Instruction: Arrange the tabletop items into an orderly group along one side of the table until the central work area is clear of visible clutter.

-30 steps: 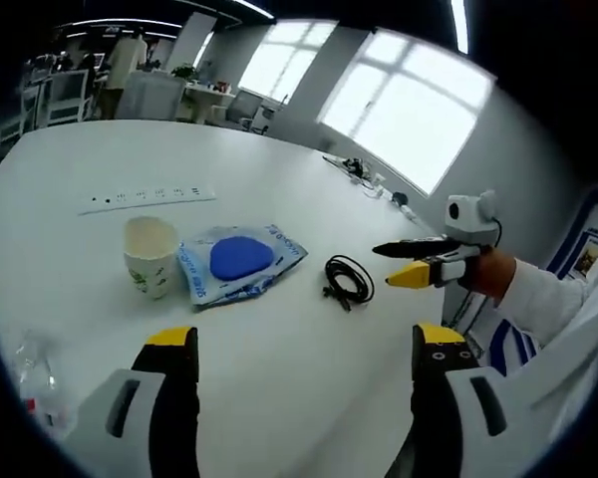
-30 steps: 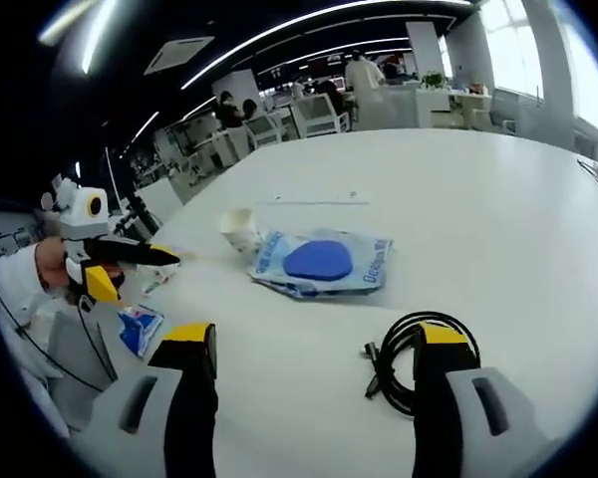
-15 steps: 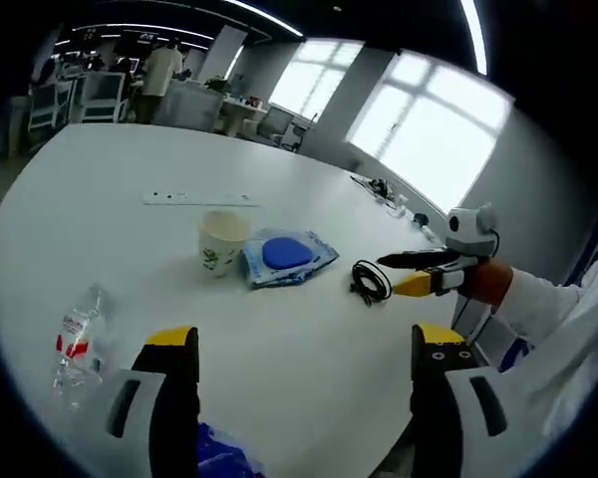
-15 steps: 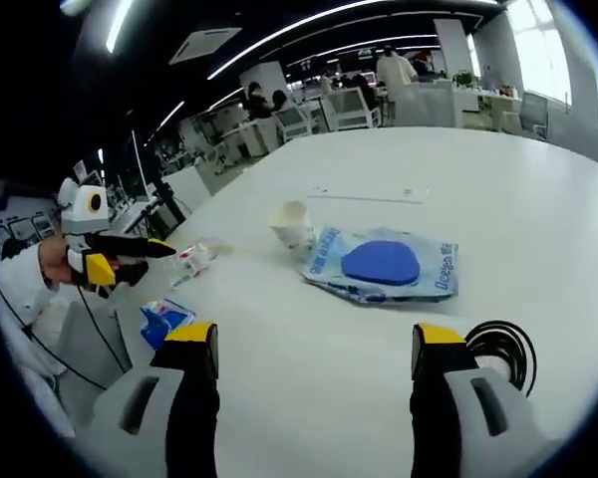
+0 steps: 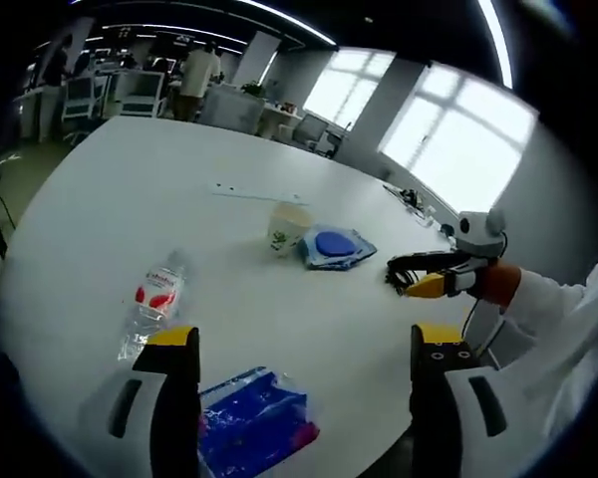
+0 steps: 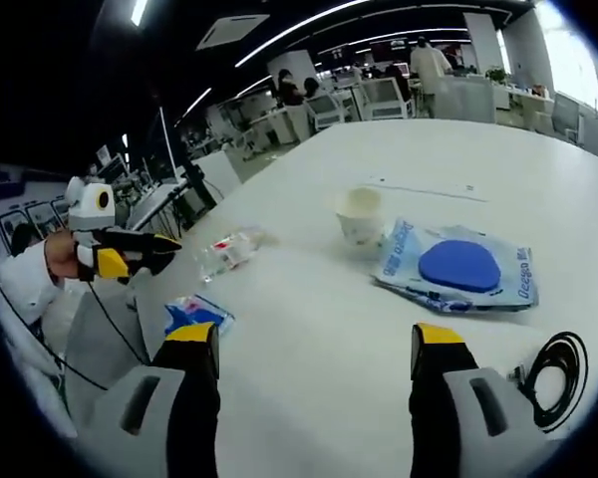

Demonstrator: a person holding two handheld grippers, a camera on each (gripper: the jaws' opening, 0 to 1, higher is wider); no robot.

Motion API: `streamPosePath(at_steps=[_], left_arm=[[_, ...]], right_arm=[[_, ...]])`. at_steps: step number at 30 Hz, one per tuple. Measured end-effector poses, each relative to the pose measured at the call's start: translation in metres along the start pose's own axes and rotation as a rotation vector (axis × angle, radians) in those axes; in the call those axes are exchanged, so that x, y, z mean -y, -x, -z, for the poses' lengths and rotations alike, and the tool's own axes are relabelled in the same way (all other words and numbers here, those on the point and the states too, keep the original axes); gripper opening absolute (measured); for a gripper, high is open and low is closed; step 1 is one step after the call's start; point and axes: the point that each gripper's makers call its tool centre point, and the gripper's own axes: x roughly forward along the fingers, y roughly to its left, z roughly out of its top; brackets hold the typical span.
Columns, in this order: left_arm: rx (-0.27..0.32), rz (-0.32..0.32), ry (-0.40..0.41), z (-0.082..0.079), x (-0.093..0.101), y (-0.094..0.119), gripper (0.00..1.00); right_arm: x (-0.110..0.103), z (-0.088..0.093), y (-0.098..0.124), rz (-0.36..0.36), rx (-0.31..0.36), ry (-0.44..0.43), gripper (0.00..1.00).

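Currently both hand-held grippers hover above the white tabletop (image 5: pixel 100 189), jaws spread, nothing held. Left hand-held gripper (image 5: pixel 297 363) hangs just over the near edge; right hand-held gripper (image 6: pixel 315 360) hangs over open tabletop short of the items.

Left to right in the left gripper view:
- Small blue packet (image 5: pixel 251 422), at the near edge between the left jaws. Soft film, light, probably slippery; judged best pinched at a sealed edge.
- Clear plastic bottle (image 5: pixel 151 304), lying on its side, red label. Light, thin-walled, likely to roll and dent; take it across the middle of the body.
- Paper cup (image 5: pixel 287 228), upright, just beside the pouch. Crushable; grip lightly at the rim wall.
- Flat pouch with blue disc (image 5: pixel 335 246). Limp; take a corner and lift or drag.
- Black coiled cable (image 6: pixel 553 379), nearest the right hand-held gripper. Floppy, may uncoil; pinch through the bundled loops.

Items are strung across the central area, well apart; nothing grouped yet.
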Motion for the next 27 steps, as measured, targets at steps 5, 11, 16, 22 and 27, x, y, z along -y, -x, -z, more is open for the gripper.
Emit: streamPosePath(at_steps=[5, 11, 16, 22, 27], left_arm=[[-0.010, -0.020, 0.021, 0.015, -0.015, 0.012, 0.88], [-0.041, -0.045, 0.052, 0.041, -0.035, 0.025, 0.87], [-0.067, -0.055, 0.066, 0.060, -0.047, 0.030, 0.86], [-0.100, -0.067, 0.083, 0.081, -0.060, 0.031, 0.83], [-0.147, -0.084, 0.085, 0.102, -0.070, 0.026, 0.76]], right_arm=[[-0.024, 0.011, -0.022, -0.042, -0.032, 0.008, 0.78], [-0.053, 0.025, -0.045, -0.081, -0.067, 0.001, 0.77], [-0.076, 0.038, -0.063, -0.108, -0.097, 0.002, 0.76], [-0.096, 0.053, -0.081, -0.128, -0.138, 0.005, 0.74], [-0.110, 0.069, -0.095, -0.139, -0.180, 0.006, 0.70]])
